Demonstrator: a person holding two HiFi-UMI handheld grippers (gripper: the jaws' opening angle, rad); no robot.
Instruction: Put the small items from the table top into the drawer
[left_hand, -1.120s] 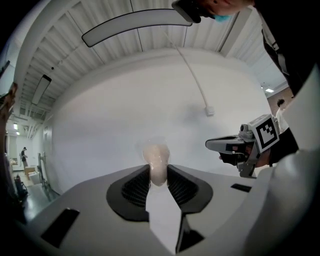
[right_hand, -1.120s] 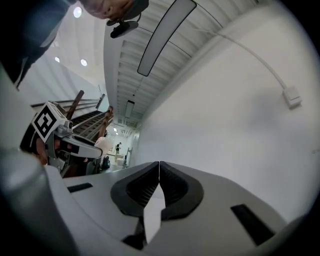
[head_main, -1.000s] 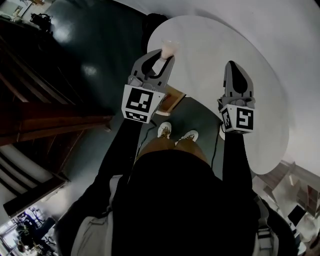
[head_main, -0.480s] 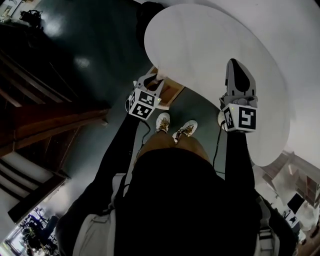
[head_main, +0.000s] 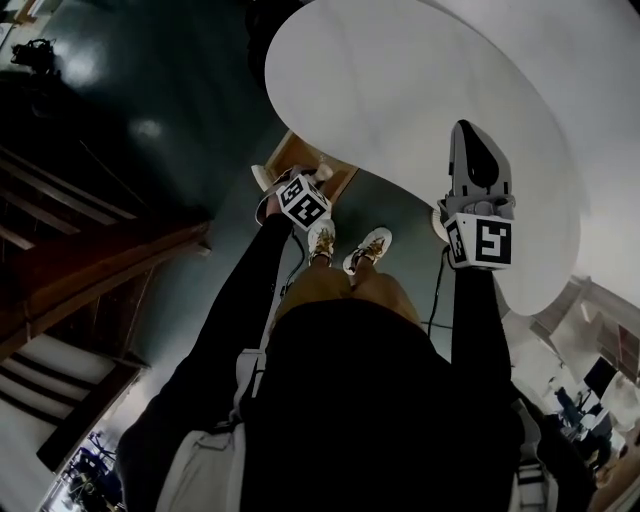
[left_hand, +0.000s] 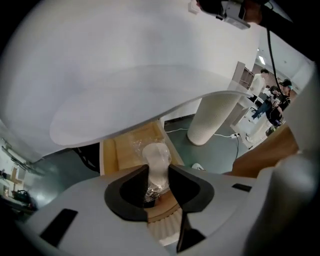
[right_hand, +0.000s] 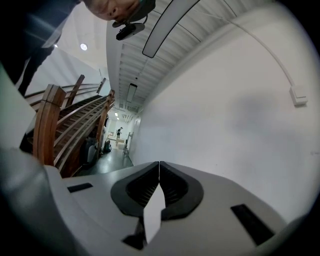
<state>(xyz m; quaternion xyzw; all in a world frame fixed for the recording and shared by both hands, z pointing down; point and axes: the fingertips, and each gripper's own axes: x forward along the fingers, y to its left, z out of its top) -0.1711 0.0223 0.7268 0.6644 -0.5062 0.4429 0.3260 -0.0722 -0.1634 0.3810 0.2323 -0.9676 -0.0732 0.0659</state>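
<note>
A small pale item in clear wrap (left_hand: 156, 160) stands between the jaws of my left gripper (left_hand: 157, 172), which are shut on its narrow neck. Those jaws have just been opening a little, with the item still between them. The gripper points steeply down into the open wooden drawer (left_hand: 120, 150), where another clear-wrapped bit lies. In the head view my left gripper (head_main: 318, 176) hangs over the drawer (head_main: 284, 150), below the edge of the white table (head_main: 400, 80). My right gripper (head_main: 470, 130) is held level over the table top, jaws shut and empty, its tips meeting in the right gripper view (right_hand: 159, 166).
A white round table leg (left_hand: 212, 117) stands right of the drawer on the dark floor. The person's shoes (head_main: 370, 245) are beneath the drawer in the head view. A wooden staircase (head_main: 100, 270) fills the left. People stand far off (left_hand: 272, 100).
My left gripper has dropped from above the table edge down to the drawer, tipping to point downward with the item in it. The right gripper has sunk slightly.
</note>
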